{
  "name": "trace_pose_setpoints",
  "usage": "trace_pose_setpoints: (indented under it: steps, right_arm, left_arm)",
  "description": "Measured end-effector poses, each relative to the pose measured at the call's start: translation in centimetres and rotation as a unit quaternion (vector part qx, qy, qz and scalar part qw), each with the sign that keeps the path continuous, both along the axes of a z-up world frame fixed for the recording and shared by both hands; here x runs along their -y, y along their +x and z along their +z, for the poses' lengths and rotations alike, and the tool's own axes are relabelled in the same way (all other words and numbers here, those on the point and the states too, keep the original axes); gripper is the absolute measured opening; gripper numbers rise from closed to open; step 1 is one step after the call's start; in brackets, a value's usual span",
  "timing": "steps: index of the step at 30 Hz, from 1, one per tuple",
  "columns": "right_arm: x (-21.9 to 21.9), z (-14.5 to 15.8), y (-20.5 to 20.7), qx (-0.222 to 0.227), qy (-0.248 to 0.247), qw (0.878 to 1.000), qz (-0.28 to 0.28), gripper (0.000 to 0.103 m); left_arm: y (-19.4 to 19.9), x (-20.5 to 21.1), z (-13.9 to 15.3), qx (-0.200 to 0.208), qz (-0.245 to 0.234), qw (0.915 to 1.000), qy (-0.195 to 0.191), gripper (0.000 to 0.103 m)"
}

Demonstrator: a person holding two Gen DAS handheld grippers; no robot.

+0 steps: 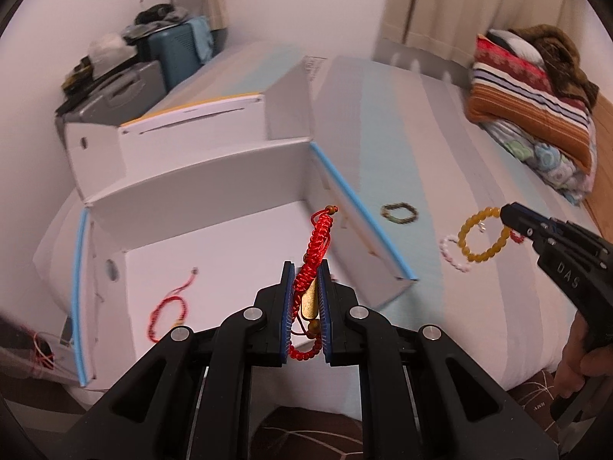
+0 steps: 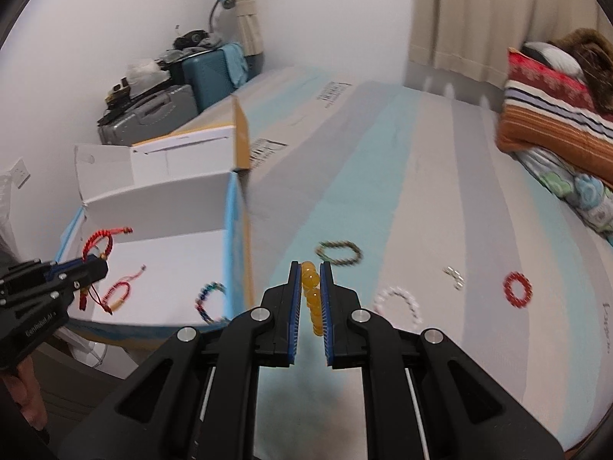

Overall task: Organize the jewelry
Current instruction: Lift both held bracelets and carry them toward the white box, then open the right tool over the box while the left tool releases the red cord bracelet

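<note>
Striped bed (image 2: 421, 199) stretches wide and bare past 4 loose bracelets. Left gripper (image 1: 305, 287), clamped on a red cord bracelet (image 1: 316, 245), hangs over the white box (image 1: 214, 191); right gripper (image 2: 310, 295) pinches an amber bracelet (image 1: 484, 235) just outside the box's blue edge (image 1: 364, 211).

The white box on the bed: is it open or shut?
Open. The white box has its lid flap raised behind, and its floor shows a thin red cord bracelet lying inside.

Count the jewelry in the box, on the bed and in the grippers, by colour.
Red bracelets: 3
Yellow bracelet: 1
Green bracelet: 1
White bracelet: 1
Multicolour bracelet: 1
Silver piece: 1
Total: 8
</note>
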State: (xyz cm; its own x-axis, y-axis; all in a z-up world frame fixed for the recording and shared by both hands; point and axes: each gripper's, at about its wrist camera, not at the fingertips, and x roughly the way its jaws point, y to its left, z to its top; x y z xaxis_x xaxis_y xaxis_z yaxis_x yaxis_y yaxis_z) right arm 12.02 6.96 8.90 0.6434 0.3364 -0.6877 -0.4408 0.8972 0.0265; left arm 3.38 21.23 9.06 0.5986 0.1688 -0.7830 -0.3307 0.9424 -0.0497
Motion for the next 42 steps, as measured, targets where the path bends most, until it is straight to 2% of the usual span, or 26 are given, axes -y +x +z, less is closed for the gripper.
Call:
trace_pose_setpoints:
  steps: [9, 17, 29, 38, 40, 41, 42]
  right_arm:
    - [-7.2, 0.9, 0.1, 0.006, -0.001, 0.999, 0.05, 0.009]
    - [-12.0, -0.1, -0.2, -0.006, -0.008, 0.996, 0.083, 0.009]
    - [-15.6, -4.9, 0.6, -0.058, -0.038, 0.992, 0.104, 0.009]
    - [-16.2, -6.8, 0.5, -0.073, -0.051, 0.99, 0.107, 0.01]
    - [-16.1, -6.6, 0.4, -0.071, -0.049, 0.991, 0.106, 0.015]
    - [-16.1, -6.5, 0.4, -0.071, -0.048, 0.991, 0.104, 0.025]
    - [-16.0, -6.5, 0.3, -0.07, -0.046, 0.991, 0.102, 0.037]
  left_arm:
    - [-2.4, -5.9, -0.6, -0.01, 0.054, 0.9984, -0.01, 0.011]
    - [-3.7, -9.7, -3.2, -0.048, 0.1, 0.9932, -0.036, 0.011]
    - [-3.8, -12.3, -8.3, -0.098, 0.13, 0.9842, -0.069, 0.011]
    - [-3.7, -12.8, -8.9, -0.108, 0.143, 0.9817, -0.065, 0.015]
    - [-3.9, -12.8, -8.7, -0.104, 0.145, 0.982, -0.062, 0.017]
    - [-3.9, -12.8, -8.6, -0.103, 0.147, 0.9818, -0.062, 0.021]
    - [-4.0, -12.8, -8.4, -0.1, 0.149, 0.9818, -0.061, 0.032]
